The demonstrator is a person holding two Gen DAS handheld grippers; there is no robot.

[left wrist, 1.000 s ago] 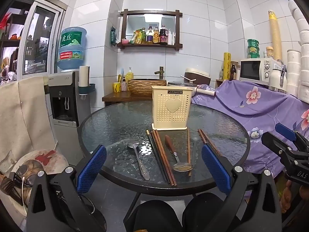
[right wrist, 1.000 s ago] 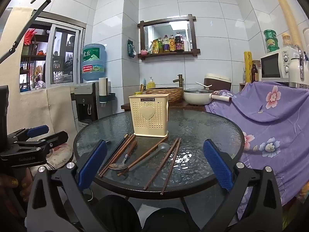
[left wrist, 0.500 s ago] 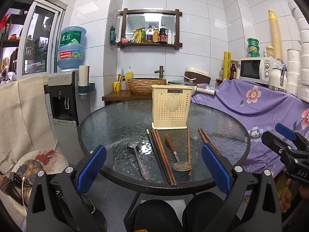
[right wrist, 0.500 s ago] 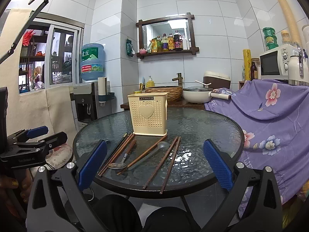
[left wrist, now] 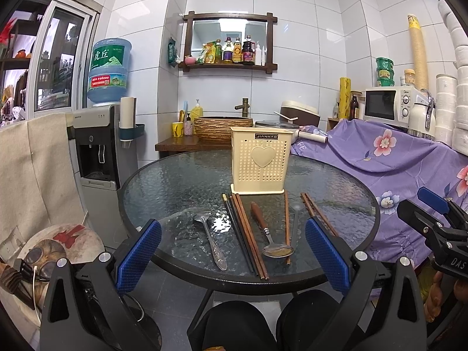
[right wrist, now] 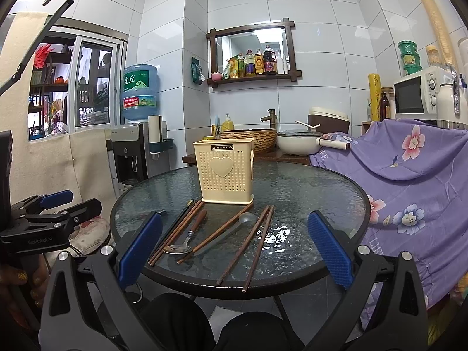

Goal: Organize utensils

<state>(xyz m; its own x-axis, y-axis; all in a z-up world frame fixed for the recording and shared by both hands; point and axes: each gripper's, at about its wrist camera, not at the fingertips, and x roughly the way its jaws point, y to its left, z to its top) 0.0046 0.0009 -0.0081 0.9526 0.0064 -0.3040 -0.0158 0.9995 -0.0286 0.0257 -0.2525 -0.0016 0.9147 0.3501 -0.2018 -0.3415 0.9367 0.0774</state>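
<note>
From the left wrist, the left gripper (left wrist: 232, 254) hangs spread wide and empty before the round glass surface (left wrist: 175, 187), where spoons and chopsticks (left wrist: 245, 231) lie just in front of the upright cream holder (left wrist: 260, 161). From the right wrist, the right gripper (right wrist: 234, 251) is likewise agape and empty, the chopsticks (right wrist: 251, 245) and a spoon (right wrist: 184, 239) lying between it and the holder (right wrist: 223, 172).

The cream holder (left wrist: 260, 162) carries a dark plate reading "JIANHAO" near its rim. The blue water bottle (left wrist: 108, 71) on the dispenser bears the large characters "虎丘"; its smaller print is too fine to read. The left gripper (right wrist: 38, 228), seen from the right wrist, is marked "GenRobot.AI". The right gripper (left wrist: 438, 234), seen from the left wrist, shows "DAS", cut off at the frame's edge.
</note>
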